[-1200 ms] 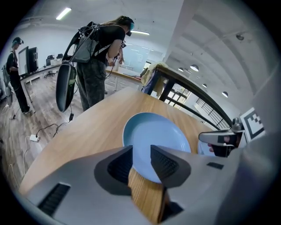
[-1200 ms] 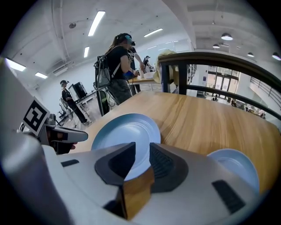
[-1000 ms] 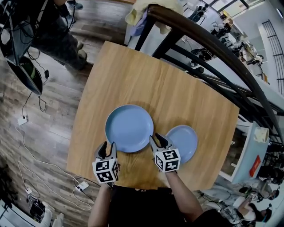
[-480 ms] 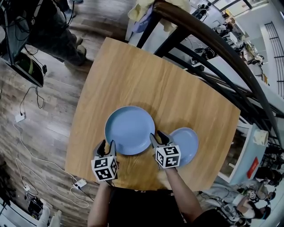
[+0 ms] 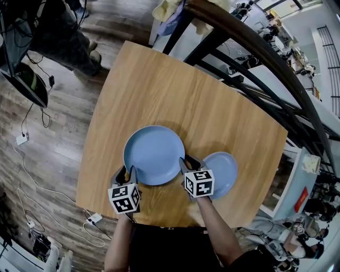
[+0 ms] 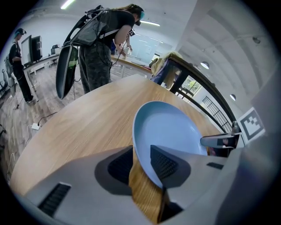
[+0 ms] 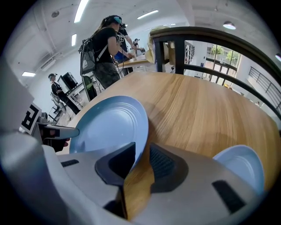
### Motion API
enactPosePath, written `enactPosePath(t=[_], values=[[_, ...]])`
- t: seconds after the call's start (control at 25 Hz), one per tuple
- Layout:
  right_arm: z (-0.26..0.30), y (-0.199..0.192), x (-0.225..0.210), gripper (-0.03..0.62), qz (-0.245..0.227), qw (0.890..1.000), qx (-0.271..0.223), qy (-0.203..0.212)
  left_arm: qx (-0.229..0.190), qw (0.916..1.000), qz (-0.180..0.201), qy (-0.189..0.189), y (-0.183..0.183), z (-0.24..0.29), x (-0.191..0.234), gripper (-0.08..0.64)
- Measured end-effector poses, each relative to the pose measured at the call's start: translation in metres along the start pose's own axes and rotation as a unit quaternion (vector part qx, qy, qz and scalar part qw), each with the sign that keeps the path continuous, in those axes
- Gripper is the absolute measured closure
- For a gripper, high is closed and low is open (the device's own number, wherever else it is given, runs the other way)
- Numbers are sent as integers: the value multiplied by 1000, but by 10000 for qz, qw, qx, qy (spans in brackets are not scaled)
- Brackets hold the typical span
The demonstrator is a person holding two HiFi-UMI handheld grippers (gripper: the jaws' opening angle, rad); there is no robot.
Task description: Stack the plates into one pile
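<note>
A large blue plate (image 5: pixel 154 154) lies on the wooden table (image 5: pixel 159 79), with a smaller blue plate (image 5: pixel 223 170) just to its right. My left gripper (image 5: pixel 126 172) is at the large plate's near left rim and my right gripper (image 5: pixel 188 162) at its near right rim. In the left gripper view the plate (image 6: pixel 175 127) runs between the jaws (image 6: pixel 141 160), which are closing, with wood showing in the gap. In the right gripper view the rim (image 7: pixel 109 127) likewise sits between closing jaws (image 7: pixel 142 160). The small plate (image 7: pixel 243 167) lies off to the right.
A dark railing (image 5: pixel 255 58) curves past the table's far right side. A person (image 5: pixel 64 32) stands on the wood floor beyond the far left corner. Cables (image 5: pixel 32 138) trail on the floor to the left. A cloth (image 5: pixel 170 10) hangs over the railing's far end.
Both grippers have edged slightly forward around the large plate's near rim. The two plates have kept their places on the table.
</note>
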State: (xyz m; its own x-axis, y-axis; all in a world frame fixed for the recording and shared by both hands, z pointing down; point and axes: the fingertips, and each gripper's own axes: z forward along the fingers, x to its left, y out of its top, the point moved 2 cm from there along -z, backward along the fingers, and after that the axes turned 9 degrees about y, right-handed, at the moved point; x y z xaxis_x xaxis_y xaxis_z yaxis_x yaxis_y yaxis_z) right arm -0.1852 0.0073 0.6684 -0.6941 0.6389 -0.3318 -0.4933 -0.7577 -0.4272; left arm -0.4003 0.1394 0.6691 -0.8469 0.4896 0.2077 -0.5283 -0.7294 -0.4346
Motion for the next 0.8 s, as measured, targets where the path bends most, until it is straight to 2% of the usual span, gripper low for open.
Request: enactPosePath(t=[0.2, 0.8], values=[[2, 0, 0, 514, 25, 9998, 190, -25, 11, 9999, -10, 164, 0, -1, 4, 486], [0, -5, 5, 534, 97, 9998, 189, -19, 7, 9996, -193, 194, -7, -6, 7, 500]])
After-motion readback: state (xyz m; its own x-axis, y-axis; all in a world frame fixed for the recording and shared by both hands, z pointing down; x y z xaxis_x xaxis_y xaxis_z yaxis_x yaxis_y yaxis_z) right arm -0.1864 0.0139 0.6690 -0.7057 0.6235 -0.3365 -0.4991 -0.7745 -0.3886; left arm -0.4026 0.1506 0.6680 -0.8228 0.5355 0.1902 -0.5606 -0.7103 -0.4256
